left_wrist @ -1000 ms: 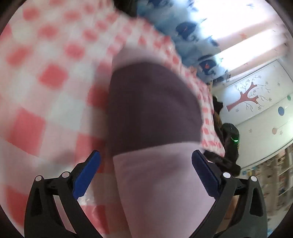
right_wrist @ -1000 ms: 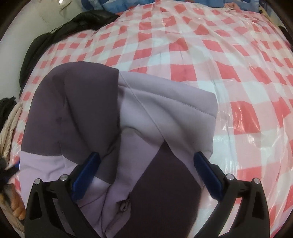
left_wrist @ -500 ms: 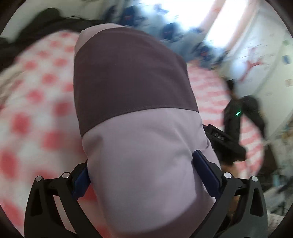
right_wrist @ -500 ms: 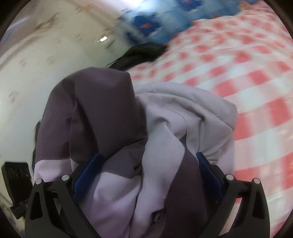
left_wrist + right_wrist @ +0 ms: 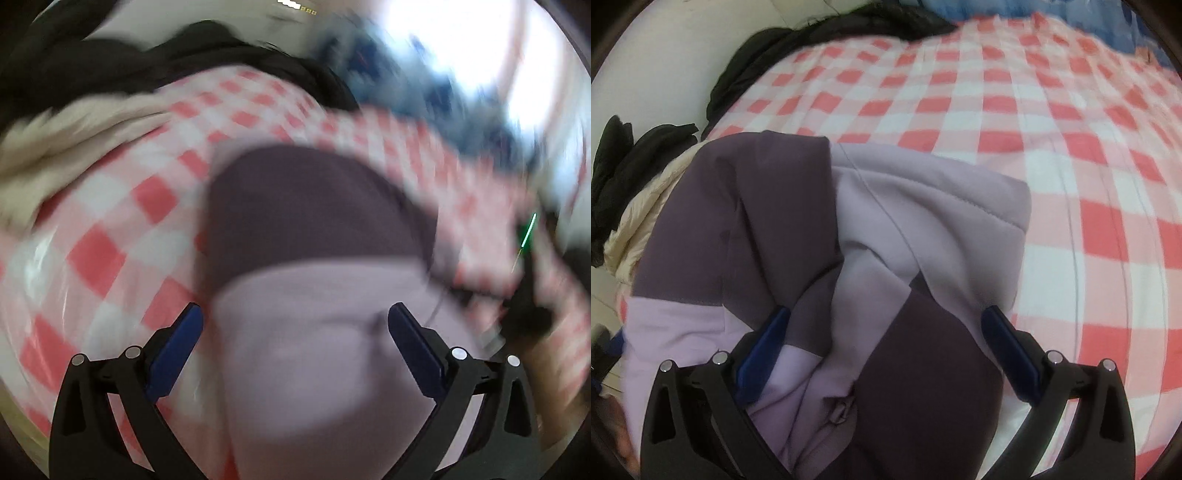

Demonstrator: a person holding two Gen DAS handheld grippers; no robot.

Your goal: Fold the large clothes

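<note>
A folded two-tone jacket, dark purple and pale lilac, fills the near half of both views. In the left wrist view the jacket (image 5: 314, 229) is blurred and lies between the spread blue fingers of my left gripper (image 5: 295, 332), over the red-and-white checked cloth (image 5: 110, 229). In the right wrist view the jacket (image 5: 923, 206) shows a lilac fold, a zip pull and a dark panel. My right gripper (image 5: 886, 332) is open around it, and the fabric covers part of its left finger. The checked cloth (image 5: 1034, 110) stretches beyond.
A beige garment (image 5: 639, 221) and black clothes (image 5: 812, 48) lie along the cloth's left and far edge by a white wall. Both show in the left wrist view too: beige garment (image 5: 74, 133), black clothes (image 5: 147, 55). Blue patterned fabric (image 5: 424, 92) sits at the far side.
Half a second ago the jacket was held up off the cloth with both views tilted toward the room. Now both views look down again and the jacket is back over the checked cloth.
</note>
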